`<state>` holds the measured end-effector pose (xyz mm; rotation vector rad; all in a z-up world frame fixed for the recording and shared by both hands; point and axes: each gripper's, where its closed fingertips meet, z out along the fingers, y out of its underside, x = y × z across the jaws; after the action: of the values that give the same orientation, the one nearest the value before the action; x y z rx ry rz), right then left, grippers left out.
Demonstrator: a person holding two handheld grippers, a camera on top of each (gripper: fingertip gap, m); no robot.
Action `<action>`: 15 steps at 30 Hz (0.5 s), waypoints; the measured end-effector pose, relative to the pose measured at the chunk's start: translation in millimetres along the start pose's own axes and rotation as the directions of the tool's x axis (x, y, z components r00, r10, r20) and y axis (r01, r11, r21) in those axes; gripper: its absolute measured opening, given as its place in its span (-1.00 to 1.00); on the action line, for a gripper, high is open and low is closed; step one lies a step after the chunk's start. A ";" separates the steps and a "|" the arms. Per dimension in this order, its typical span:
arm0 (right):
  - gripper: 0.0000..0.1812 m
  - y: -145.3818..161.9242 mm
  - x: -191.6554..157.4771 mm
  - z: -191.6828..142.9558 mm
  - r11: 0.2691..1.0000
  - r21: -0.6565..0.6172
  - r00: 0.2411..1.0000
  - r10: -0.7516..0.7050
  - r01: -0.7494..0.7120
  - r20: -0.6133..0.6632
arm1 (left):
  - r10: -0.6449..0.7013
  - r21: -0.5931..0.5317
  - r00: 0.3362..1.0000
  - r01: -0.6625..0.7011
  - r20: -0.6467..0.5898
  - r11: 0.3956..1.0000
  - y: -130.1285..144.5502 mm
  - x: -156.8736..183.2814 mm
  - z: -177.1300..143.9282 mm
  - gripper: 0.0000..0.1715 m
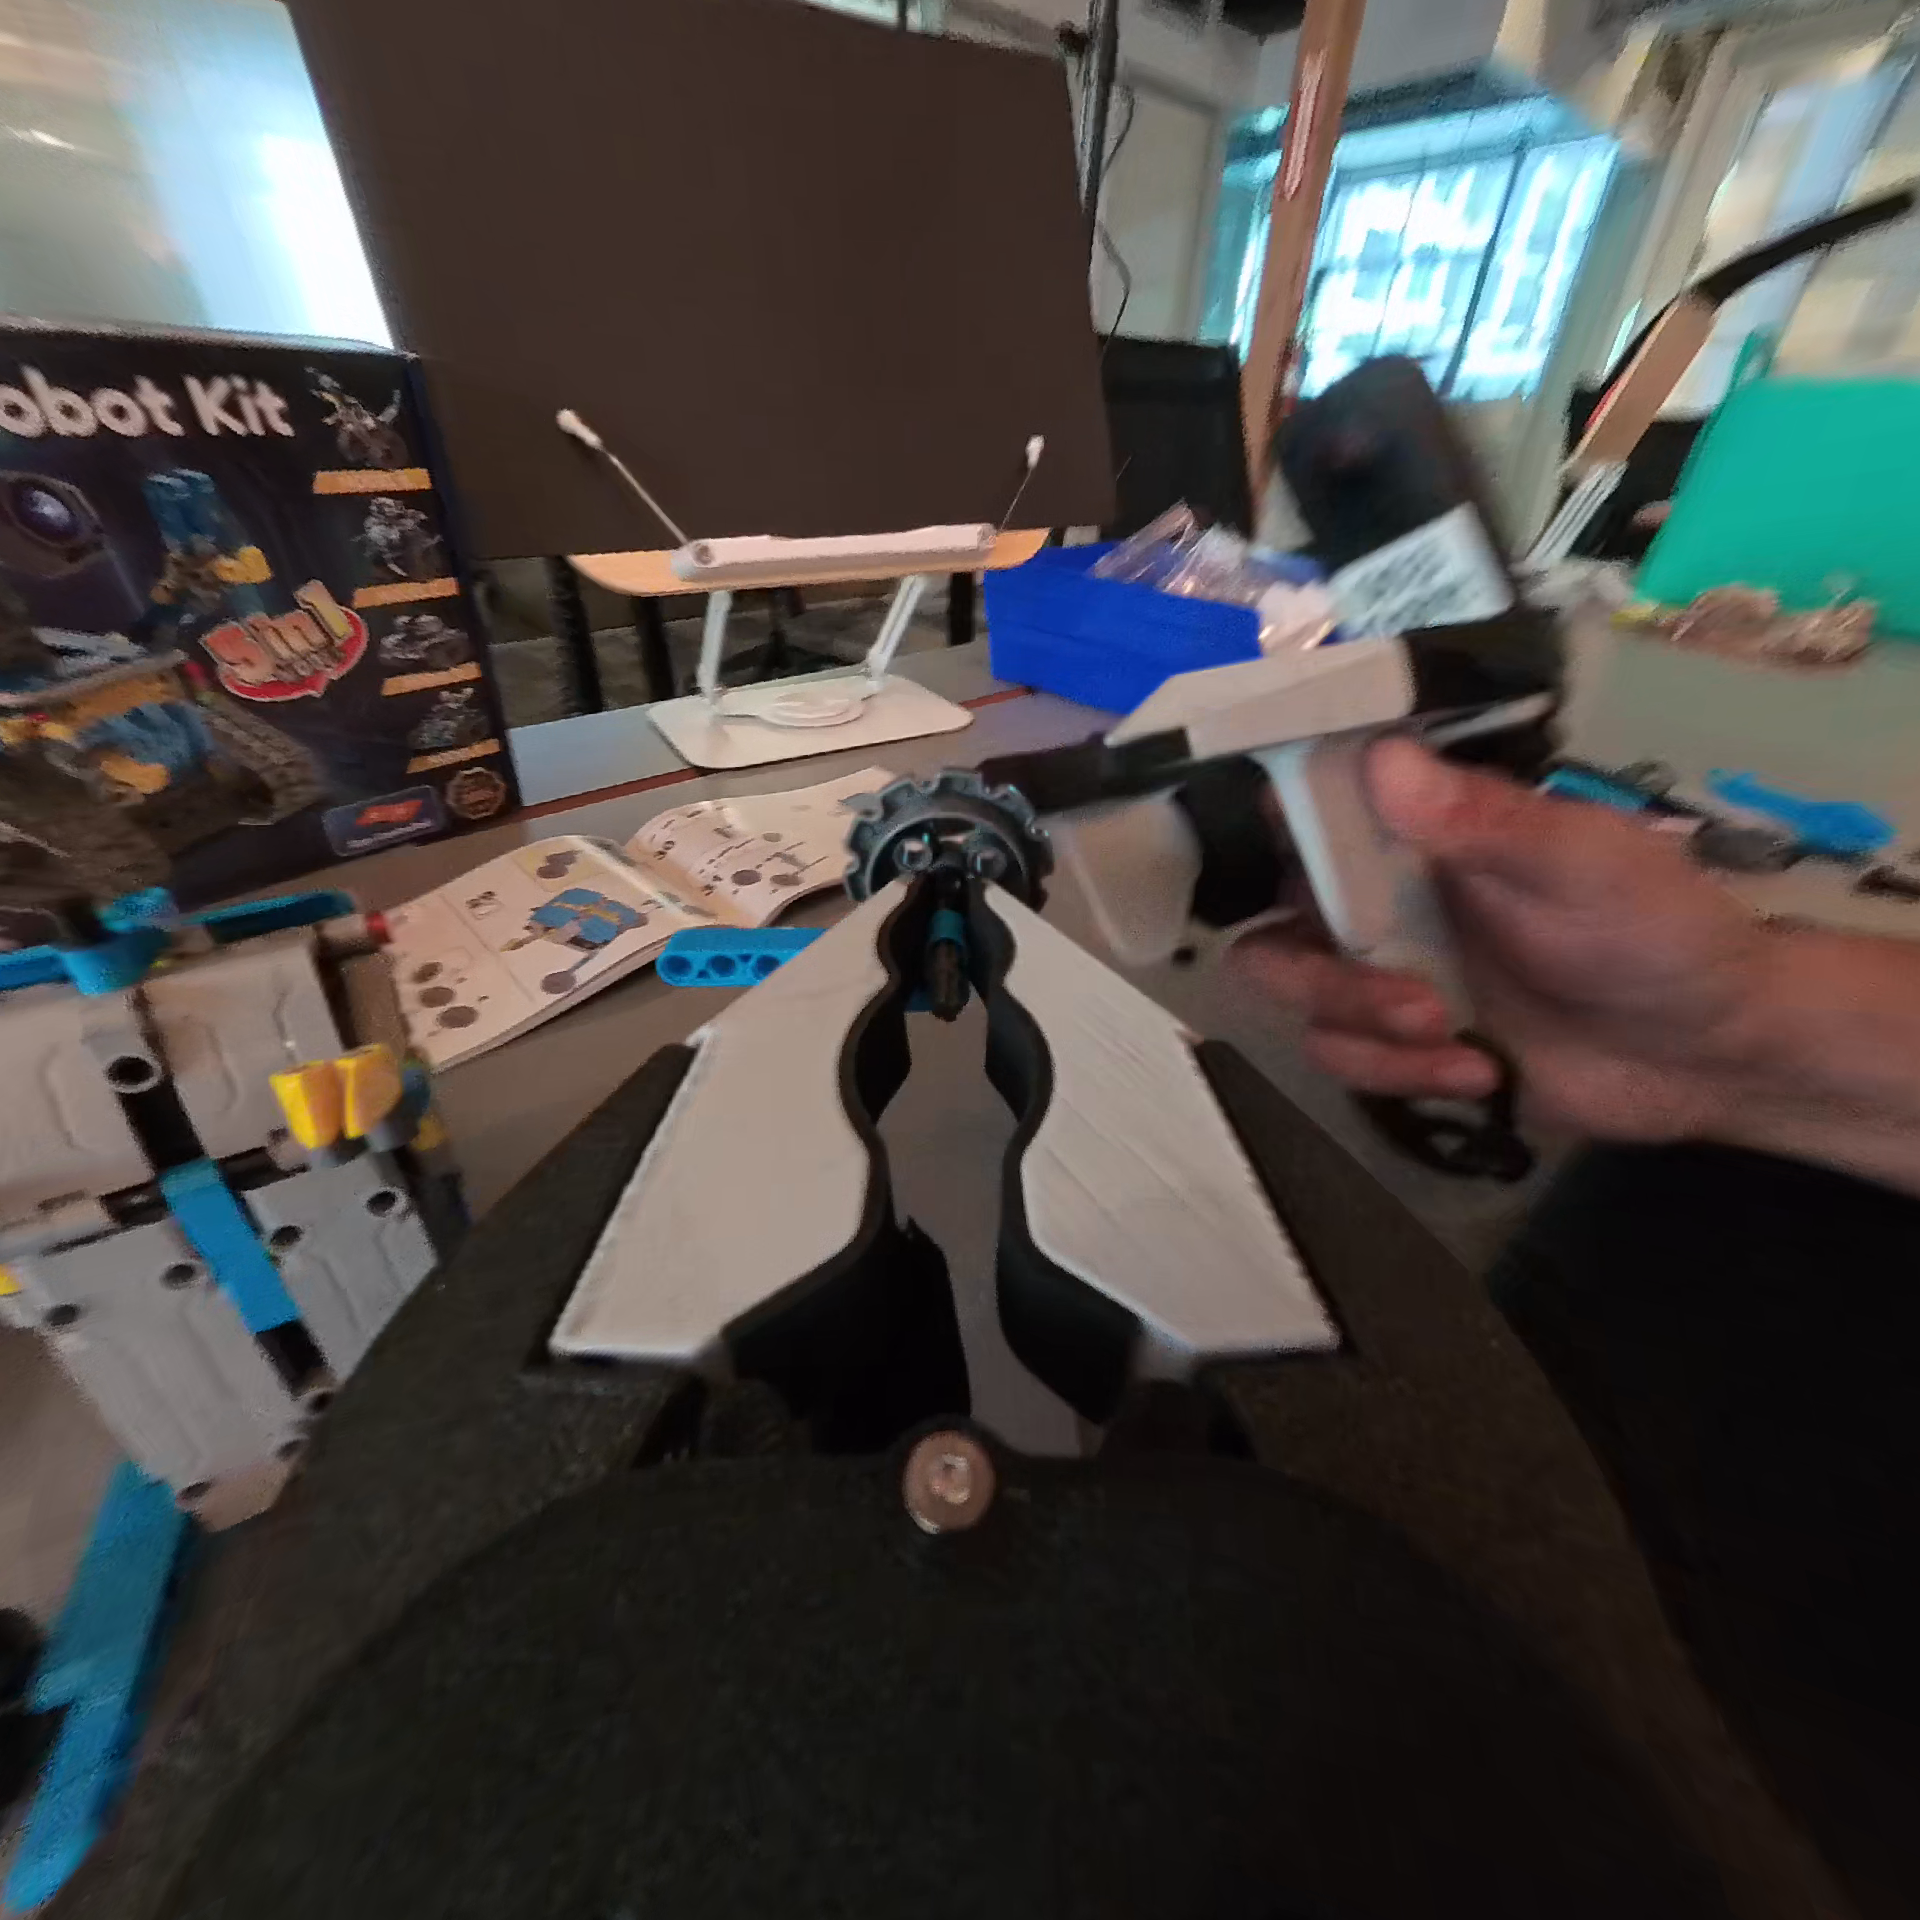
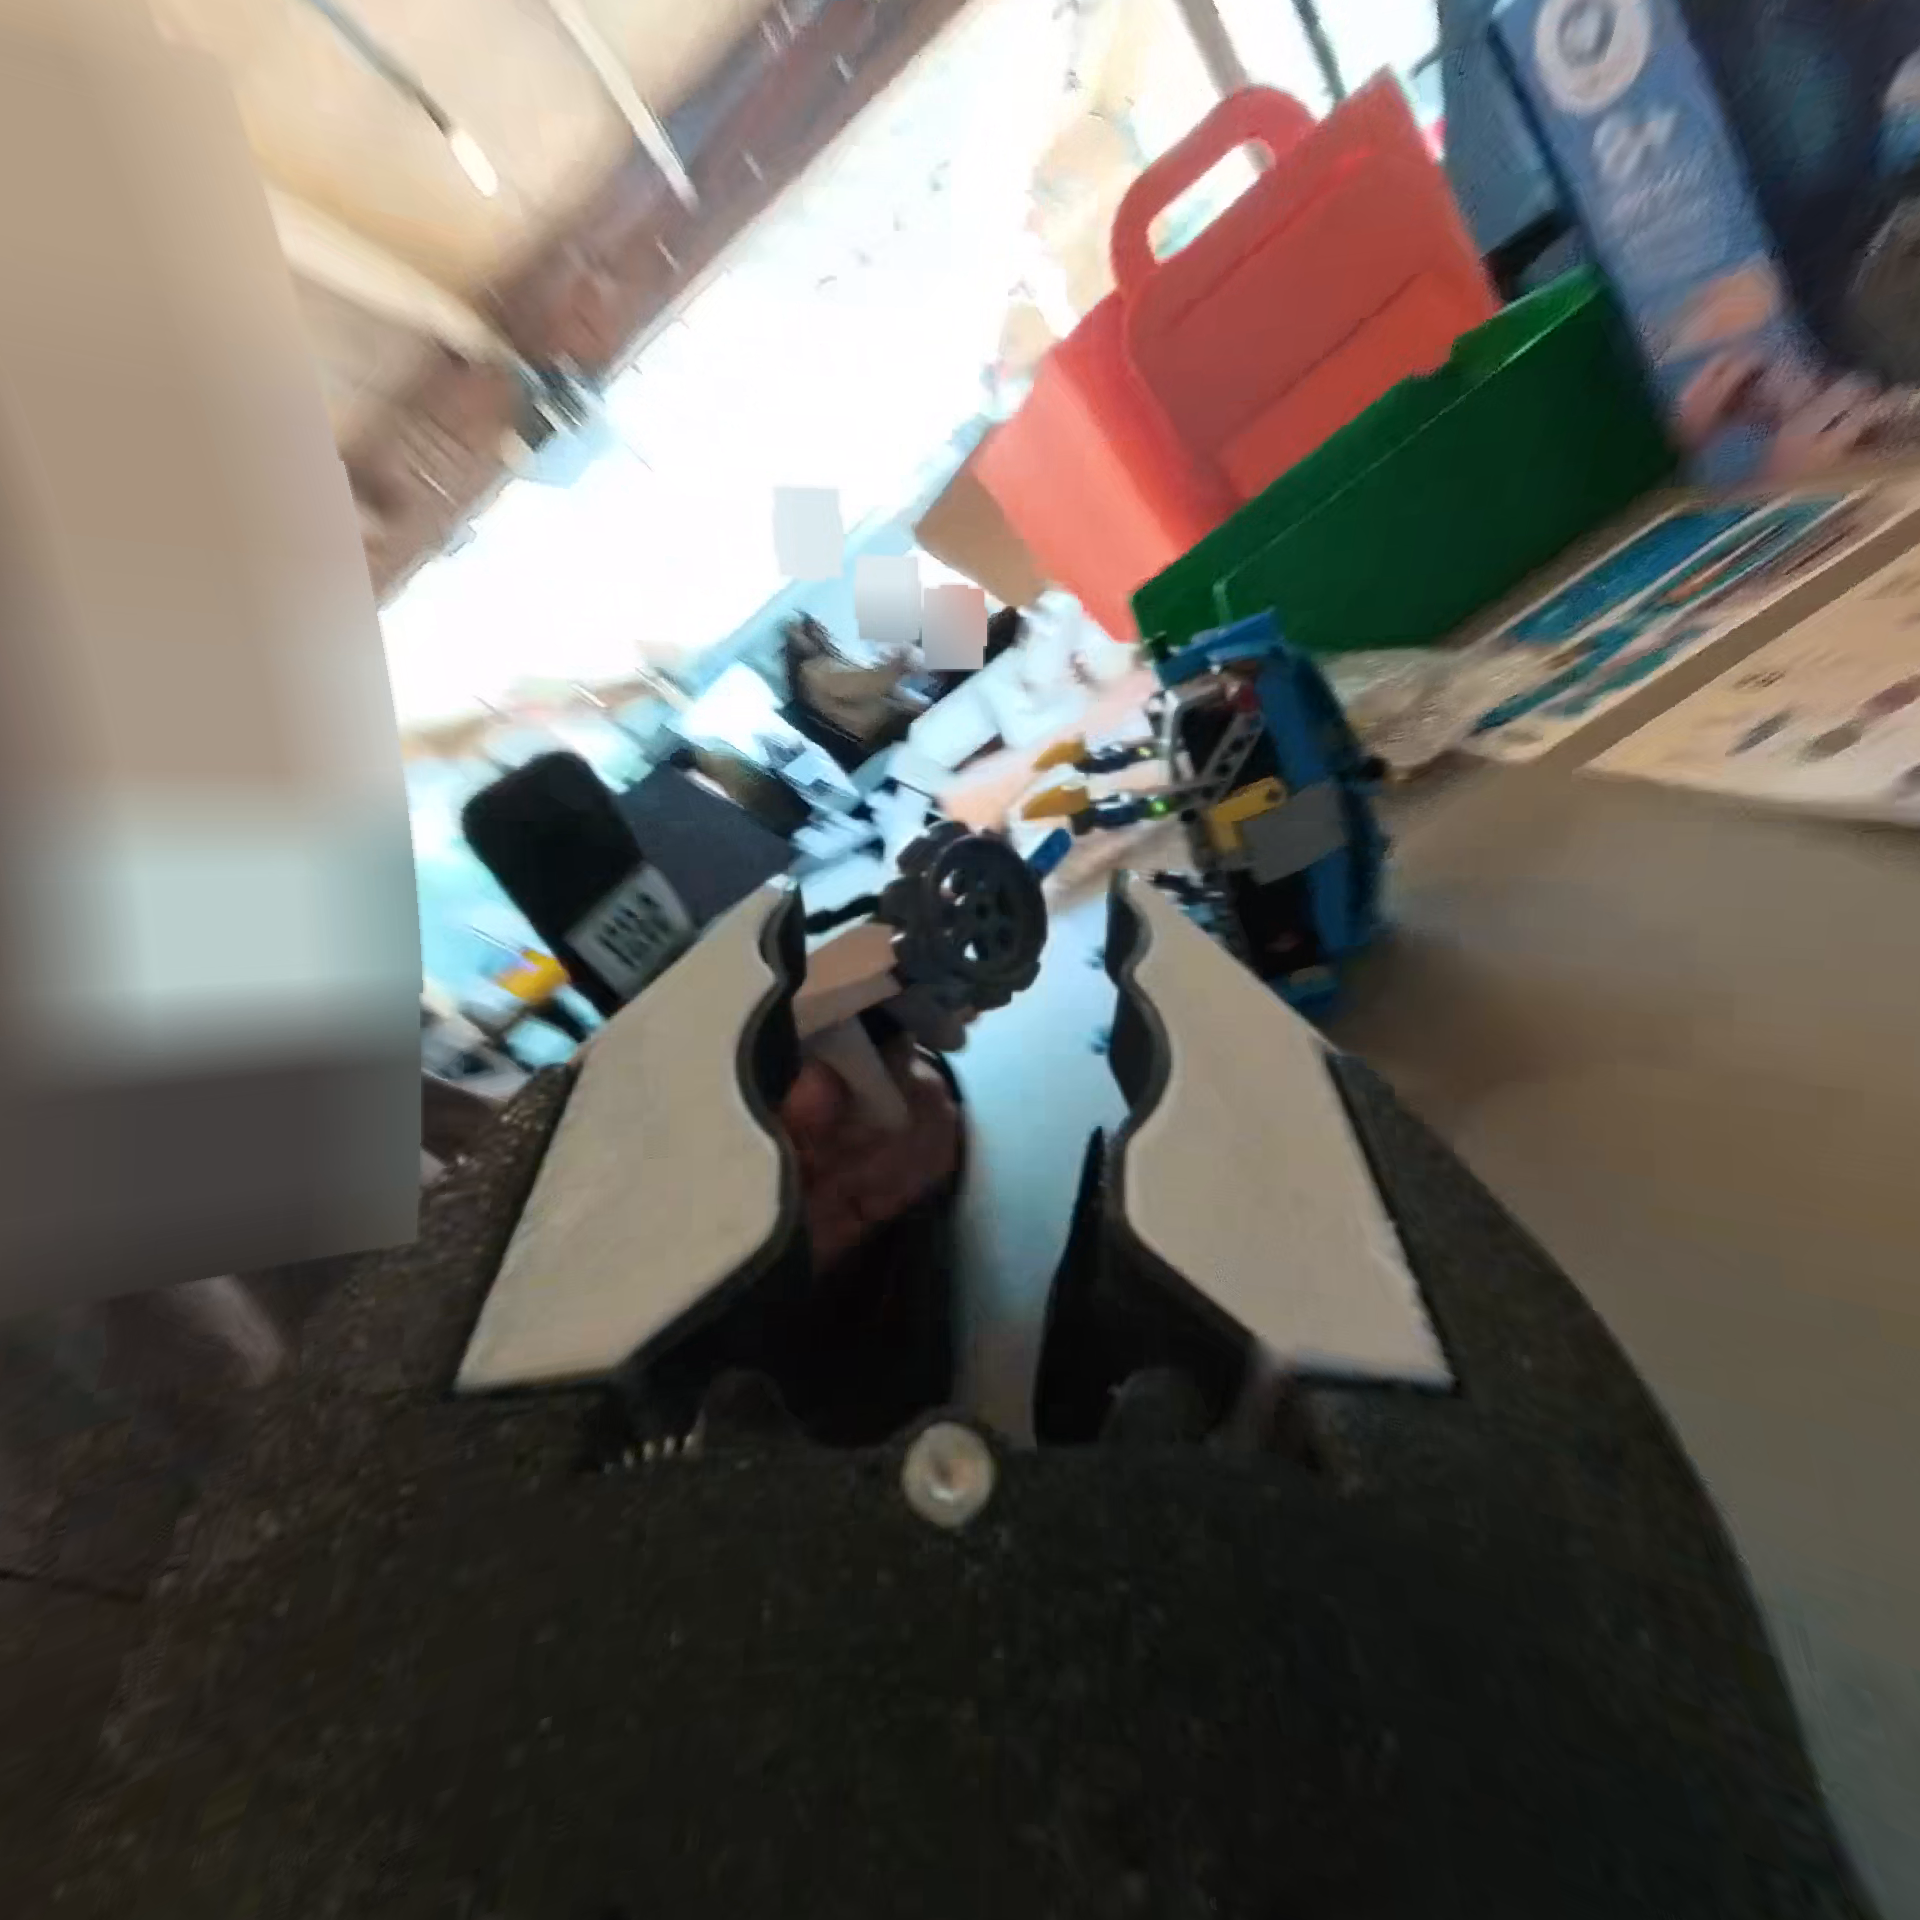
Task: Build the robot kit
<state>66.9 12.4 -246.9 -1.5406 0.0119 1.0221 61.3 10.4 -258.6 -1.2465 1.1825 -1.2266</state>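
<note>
My left gripper point(image 1: 945, 896) is shut on a short black axle with a teal bush point(image 1: 948, 940). A dark grey toothed wheel point(image 1: 948, 844) sits on the axle's far end, just beyond the fingertips. My right gripper point(image 1: 1060, 802) comes in from the right, held by a hand point(image 1: 1621, 966), with its tips beside the wheel. In the right wrist view the right gripper point(image 2: 954, 914) is open. The wheel point(image 2: 971, 935) hangs in the gap between its jaws, touching neither that I can tell. The left gripper's fingers point(image 2: 847, 977) show behind the wheel.
A partly built grey and blue model point(image 1: 208, 1195) stands at the left, with a kit box point(image 1: 239, 623) behind it. An open booklet point(image 1: 623, 904), a blue beam point(image 1: 727, 951), a white stand point(image 1: 821, 634) and a blue bin point(image 1: 1112, 634) are on the table. An orange bag point(image 2: 1247, 364), a green bin point(image 2: 1403, 520) and a blue model point(image 2: 1268, 810) lie ahead of the right gripper. My left and right fingertips are right by each other.
</note>
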 end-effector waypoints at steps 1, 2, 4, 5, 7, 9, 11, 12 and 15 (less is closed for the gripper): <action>-0.35 4.2 -2.4 -0.2 0.992 -0.053 0.991 -0.116 0.112 -0.073 | 0.051 -0.024 0.998 -0.051 0.024 0.998 2.8 -0.4 0.7 -0.93; -0.31 8.9 -1.4 0.3 0.976 -0.114 0.967 -0.204 0.188 -0.153 | 0.102 -0.047 0.994 -0.100 0.047 0.994 5.1 -0.6 1.3 -0.93; -0.29 17.3 1.4 2.5 0.949 -0.206 0.920 -0.288 0.238 -0.266 | 0.210 -0.097 0.975 -0.202 0.080 0.975 10.3 0.9 3.3 -0.93; -0.27 21.6 2.2 4.1 0.941 -0.240 0.906 -0.303 0.237 -0.294 | 0.263 -0.129 0.960 -0.250 0.092 0.960 14.1 1.6 4.8 -0.93; -0.27 31.0 3.7 6.8 0.927 -0.304 0.896 -0.314 0.219 -0.315 | 0.355 -0.179 0.929 -0.334 0.103 0.925 20.2 4.3 6.8 -0.94; -0.34 38.8 2.9 7.6 0.920 -0.346 0.906 -0.294 0.182 -0.306 | 0.439 -0.226 0.892 -0.408 0.109 0.885 25.7 4.8 7.8 -0.94; -0.30 43.3 4.6 6.3 0.913 -0.375 0.906 -0.289 0.163 -0.309 | 0.512 -0.252 0.852 -0.475 0.108 0.843 28.4 6.4 8.2 -0.93; -0.28 45.1 4.3 6.4 0.909 -0.384 0.909 -0.287 0.160 -0.301 | 0.545 -0.256 0.833 -0.508 0.098 0.822 29.3 9.3 8.6 -0.92; -0.20 54.9 6.0 8.3 0.896 -0.418 0.915 -0.287 0.151 -0.285 | 0.624 -0.279 0.775 -0.580 0.099 0.765 31.4 14.3 9.6 -0.92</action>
<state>36.2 7.2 -293.2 -2.0191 -0.1325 0.5830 71.0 -5.0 -289.4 -0.9897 1.4649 -0.4824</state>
